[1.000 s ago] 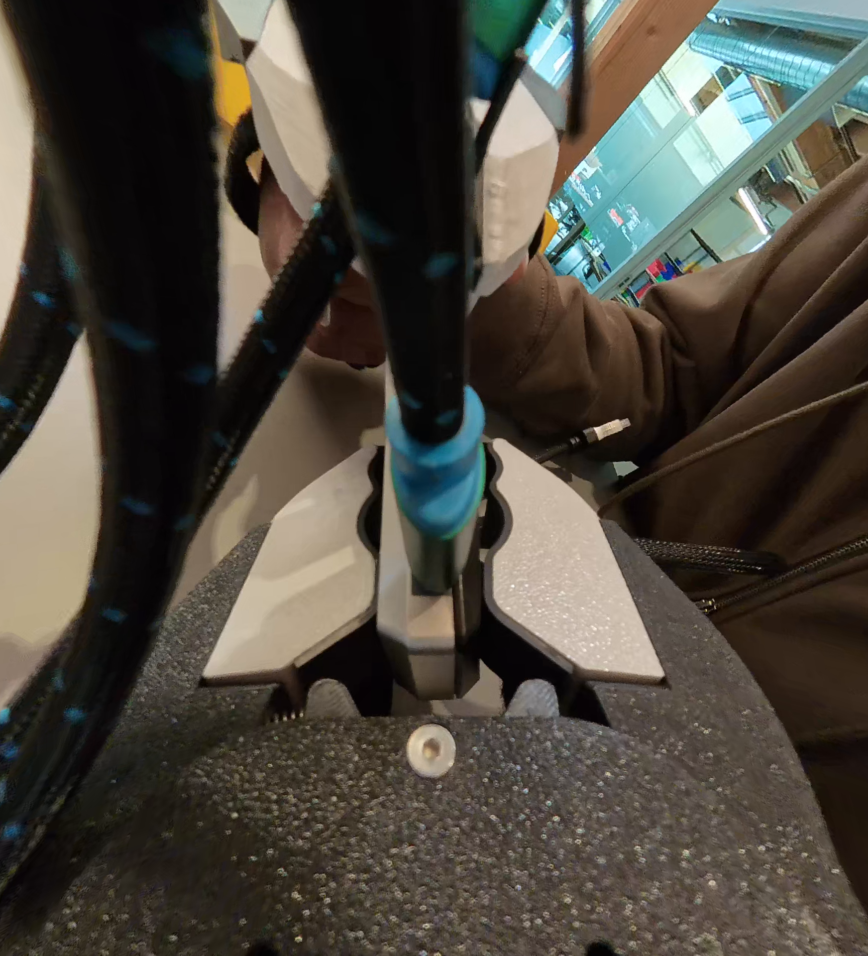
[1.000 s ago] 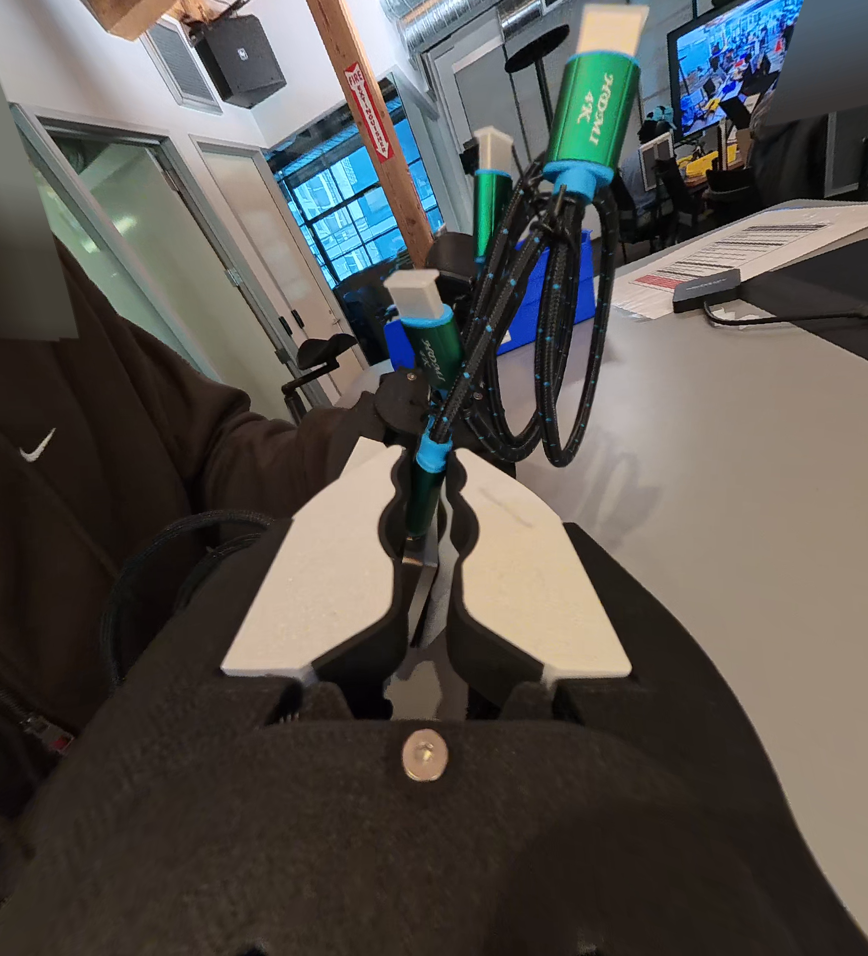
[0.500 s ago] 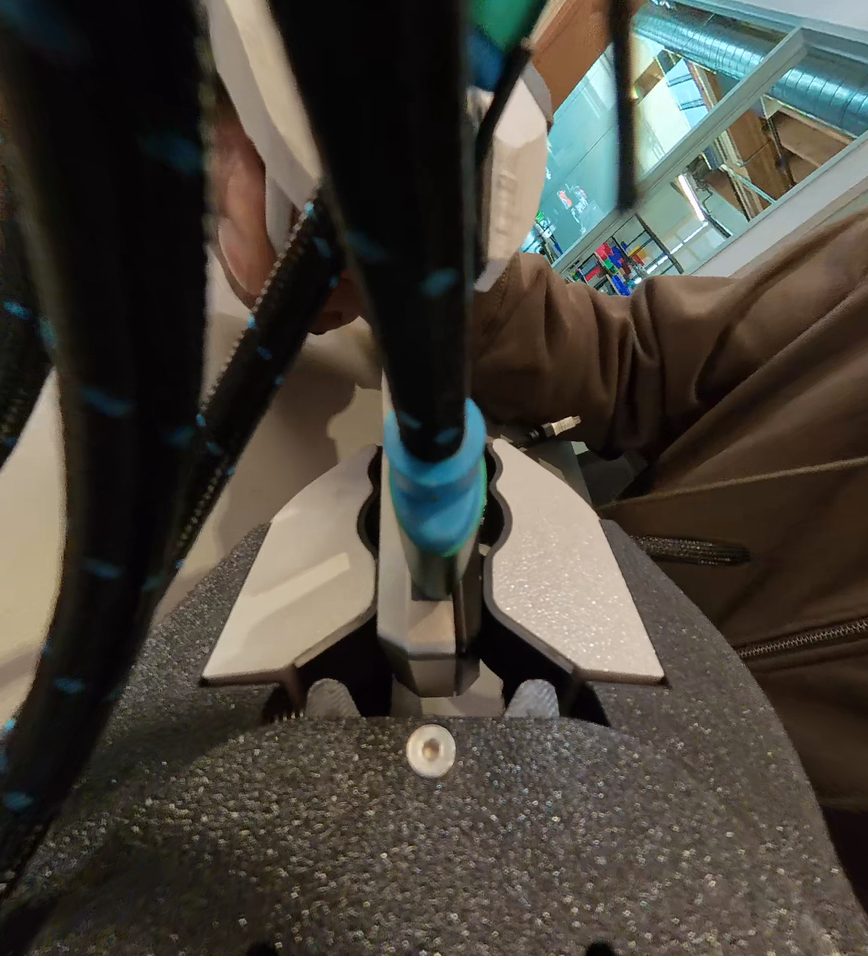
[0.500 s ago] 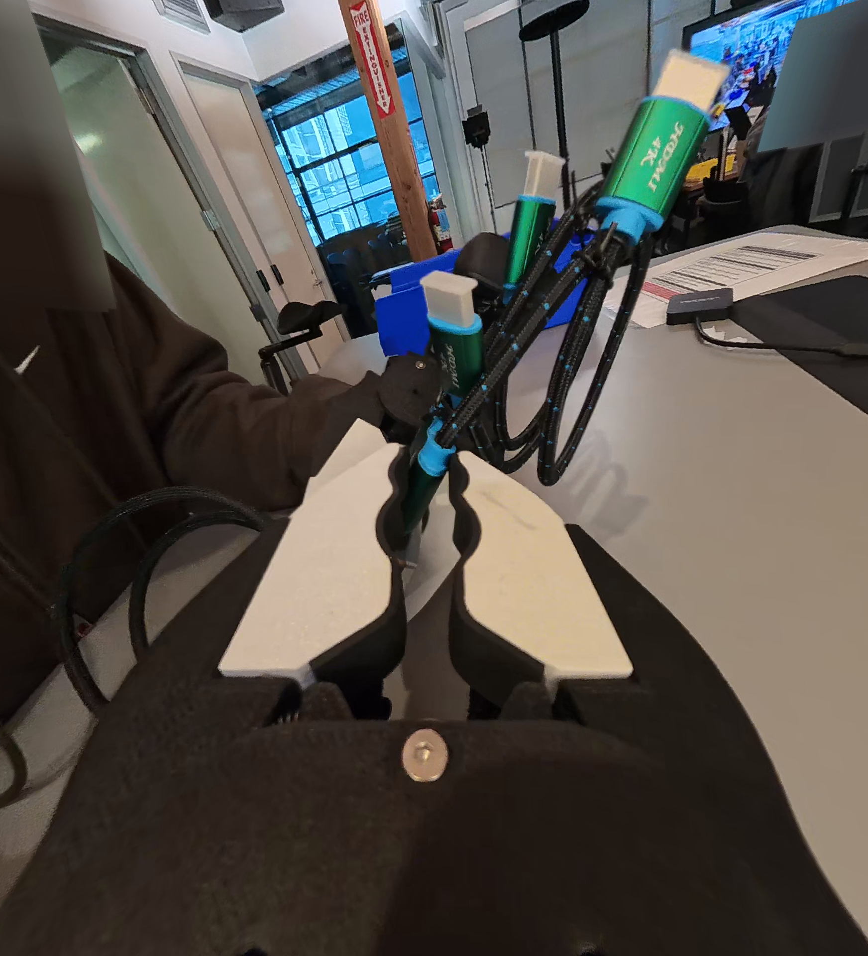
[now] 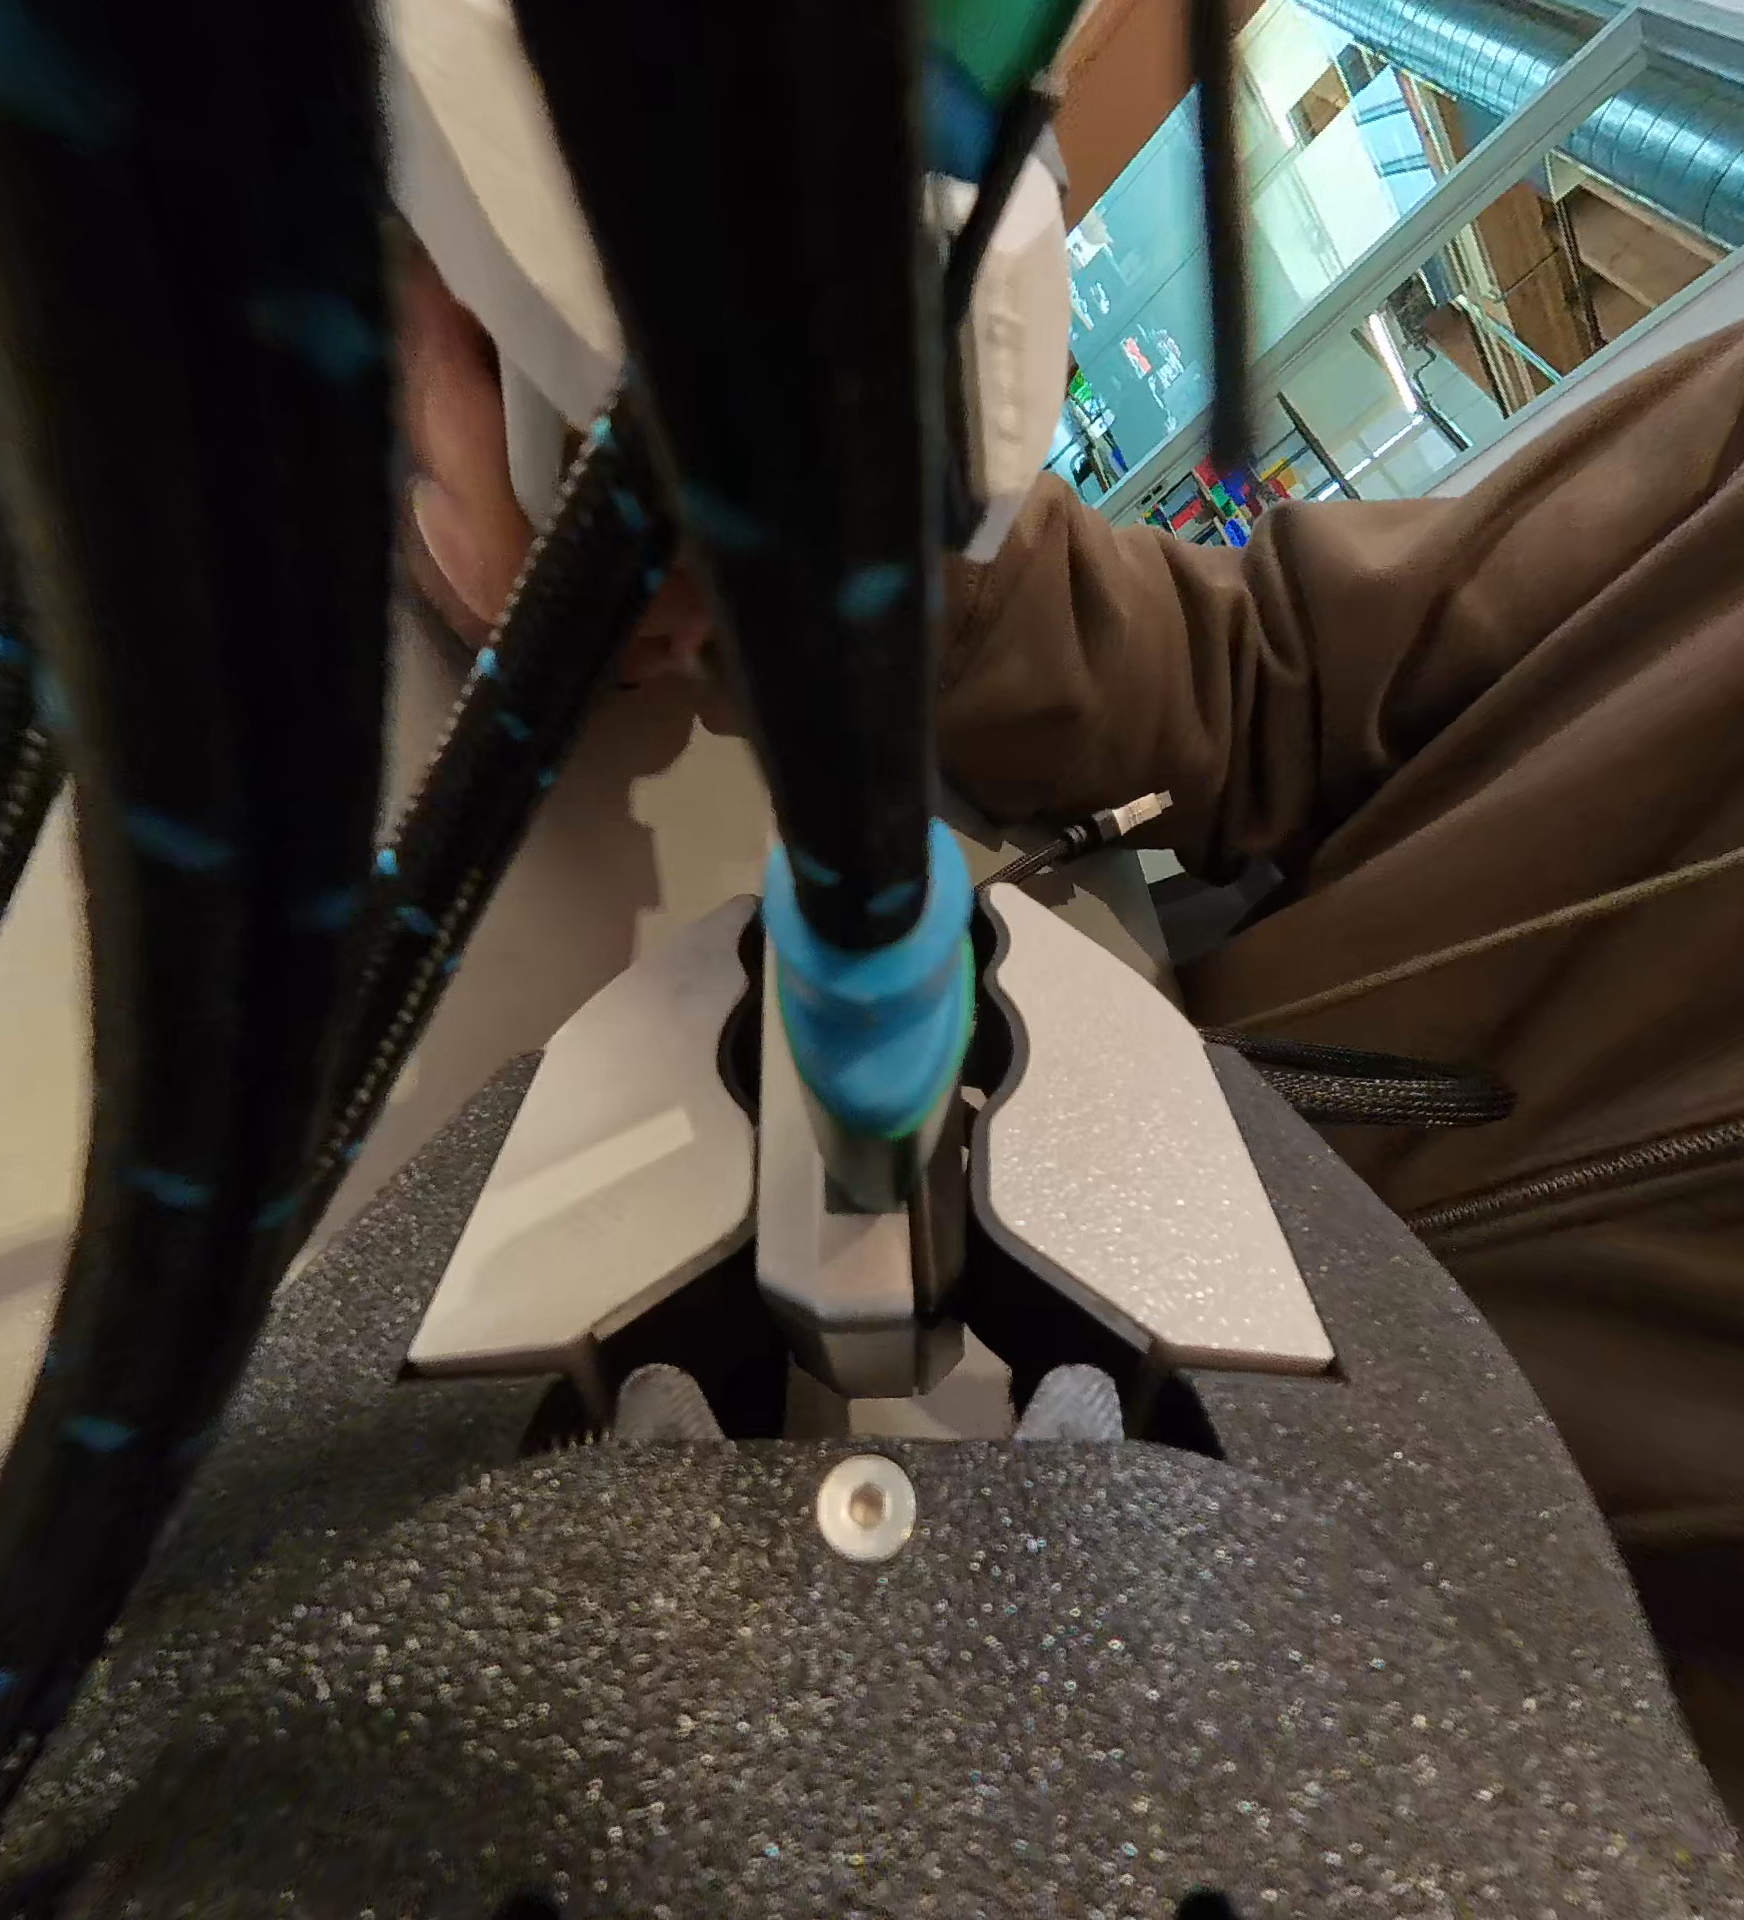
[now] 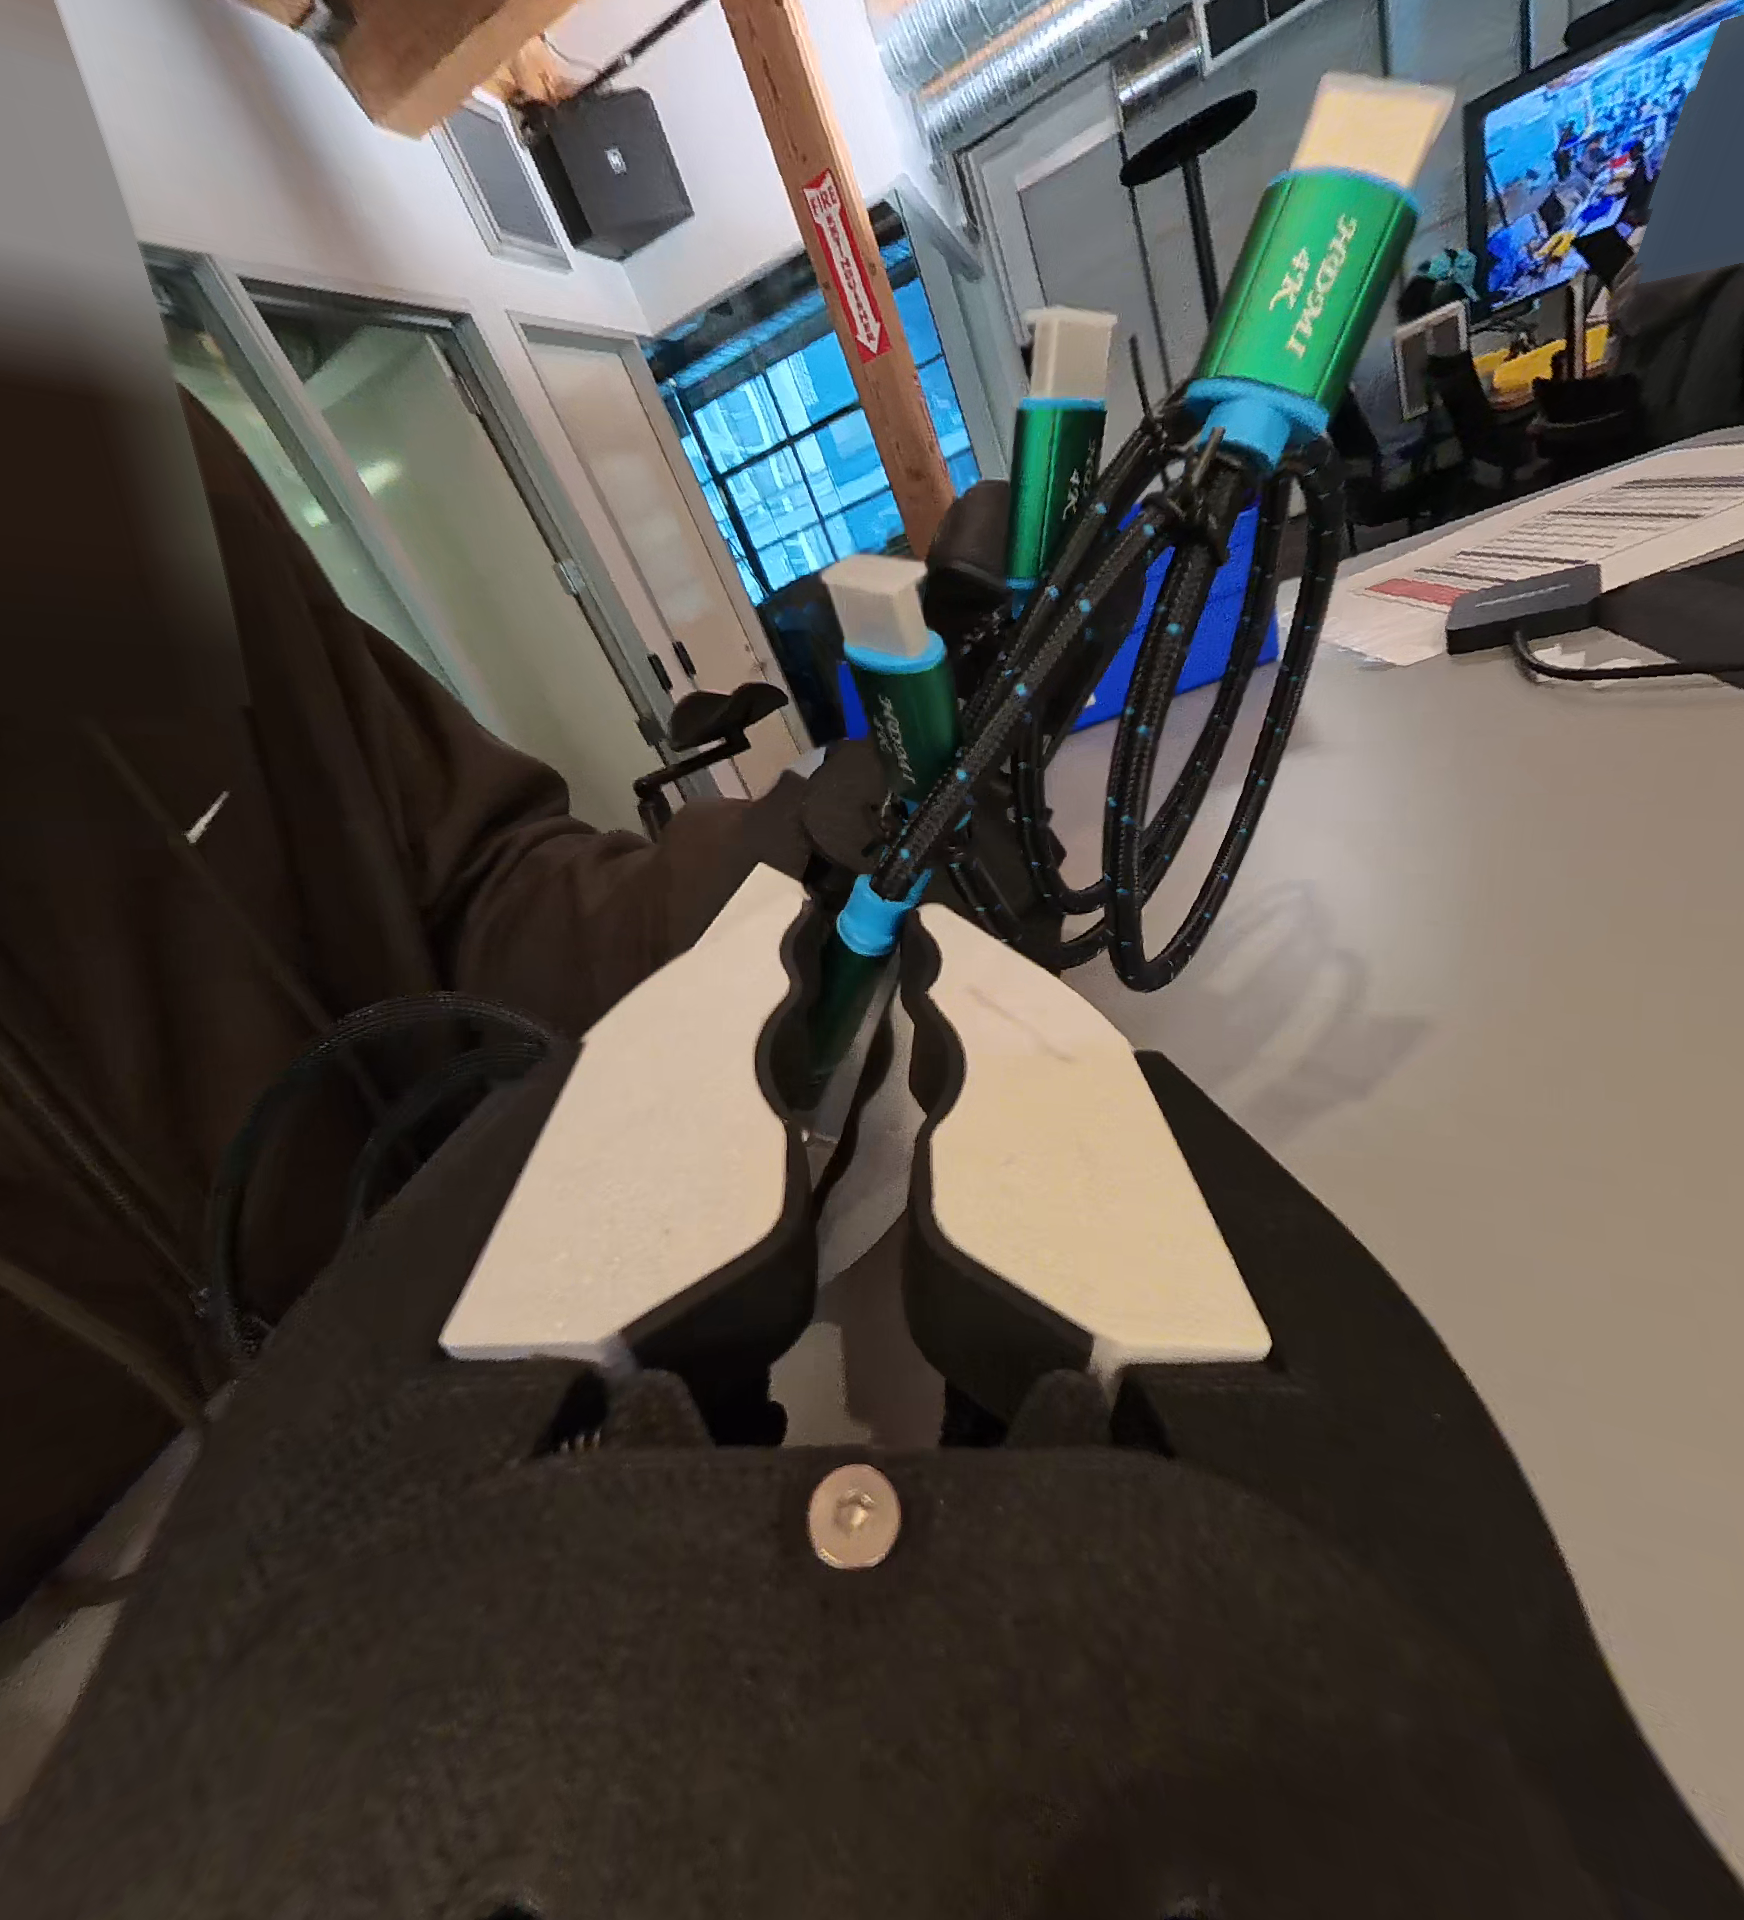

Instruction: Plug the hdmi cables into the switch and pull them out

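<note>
My left gripper point(image 5: 868, 925) is shut on a green cable plug with a blue collar point(image 5: 873, 997); the plug's grey cap point(image 5: 837, 1288) points back toward the camera. Its black braided cable point(image 5: 826, 623) runs up, close to the lens, toward the white fingers point(image 5: 504, 229) of the other gripper. My right gripper point(image 6: 857, 914) is shut on another green plug point(image 6: 847, 987) by its blue collar point(image 6: 873, 920). From it a bundle of black braided cable loops point(image 6: 1190, 727) rises above the grey table point(image 6: 1470, 1039), with three more green plugs point(image 6: 1304, 291) sticking up.
A person in a dark brown jacket point(image 5: 1470, 831) is close on the right of the left wrist view and on the left of the right wrist view point(image 6: 224, 831). A small loose connector point(image 5: 1128, 816), a black adapter point(image 6: 1522, 608), papers point(image 6: 1626, 520) and a blue bin point(image 6: 1200, 644) are on the table. Some 9 cm of space lies between my two pairs of fingers.
Both grasps have held steady. The cable bundle swayed and the right view tilted back up a little; the left view shifted slightly against the background.
</note>
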A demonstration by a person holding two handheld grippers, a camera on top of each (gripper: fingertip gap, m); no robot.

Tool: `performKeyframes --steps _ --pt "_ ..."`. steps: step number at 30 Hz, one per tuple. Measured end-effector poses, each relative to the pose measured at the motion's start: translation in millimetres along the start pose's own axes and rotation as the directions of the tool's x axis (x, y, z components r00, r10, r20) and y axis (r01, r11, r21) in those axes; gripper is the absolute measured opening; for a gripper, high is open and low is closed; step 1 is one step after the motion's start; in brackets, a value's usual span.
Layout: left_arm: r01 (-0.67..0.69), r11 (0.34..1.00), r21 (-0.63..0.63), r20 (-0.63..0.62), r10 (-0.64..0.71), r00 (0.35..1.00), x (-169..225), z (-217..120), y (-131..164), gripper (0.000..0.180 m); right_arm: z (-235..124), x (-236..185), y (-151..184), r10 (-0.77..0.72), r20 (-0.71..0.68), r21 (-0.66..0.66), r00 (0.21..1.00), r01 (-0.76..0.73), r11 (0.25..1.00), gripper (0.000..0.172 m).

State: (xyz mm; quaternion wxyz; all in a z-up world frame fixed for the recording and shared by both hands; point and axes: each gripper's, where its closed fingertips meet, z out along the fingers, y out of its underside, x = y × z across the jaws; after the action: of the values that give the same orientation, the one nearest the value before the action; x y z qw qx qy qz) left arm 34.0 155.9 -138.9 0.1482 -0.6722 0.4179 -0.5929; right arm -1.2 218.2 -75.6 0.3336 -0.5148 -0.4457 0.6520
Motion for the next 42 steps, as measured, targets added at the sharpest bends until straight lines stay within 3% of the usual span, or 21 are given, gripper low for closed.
performKeyframes --steps 19,21,23,25,28,32,38,42 --pt "0.016 1.000 -0.017 -0.022 -0.016 1.000 2.5 0.0 1.6 0.037 -2.2 -1.7 -1.7 0.018 0.035 0.034 0.999 -0.020 0.999 0.012" --pt "0.024 1.000 -0.019 -0.012 -0.024 1.000 0.4 -0.1 2.0 0.037 -2.1 3.2 -3.0 0.064 0.025 0.038 0.998 -0.065 0.997 0.013" --pt "-0.028 0.993 -0.113 -0.030 0.025 0.999 7.4 11.6 14.6 0.037 -8.8 26.7 -9.7 0.157 -0.082 0.100 0.984 -0.149 0.984 0.011" --pt "-0.060 0.988 -0.141 -0.023 0.057 0.998 9.3 19.9 17.4 0.037 -14.6 28.2 -15.3 0.178 -0.070 0.143 0.982 -0.166 0.976 0.011" --pt "0.000 0.999 -0.037 -0.008 0.000 1.000 0.9 4.1 4.1 0.037 -18.8 27.6 -17.6 0.181 -0.069 0.167 0.981 -0.167 0.972 0.011" --pt "-0.016 0.993 0.120 -0.059 0.024 0.998 6.7 -14.8 -14.1 0.036 -24.2 38.4 -19.7 0.235 -0.104 0.202 0.966 -0.211 0.956 0.011" --pt "-0.084 0.966 0.246 -0.059 0.101 0.993 9.3 -38.7 -28.5 0.036 -36.1 48.5 -26.5 0.270 -0.150 0.284 0.951 -0.221 0.933 0.011" --pt "-0.061 0.942 0.330 -0.051 0.082 0.995 5.0 -53.4 -37.8 0.036 -38.7 48.7 -27.1 0.235 -0.213 0.288 0.948 -0.169 0.943 0.011"
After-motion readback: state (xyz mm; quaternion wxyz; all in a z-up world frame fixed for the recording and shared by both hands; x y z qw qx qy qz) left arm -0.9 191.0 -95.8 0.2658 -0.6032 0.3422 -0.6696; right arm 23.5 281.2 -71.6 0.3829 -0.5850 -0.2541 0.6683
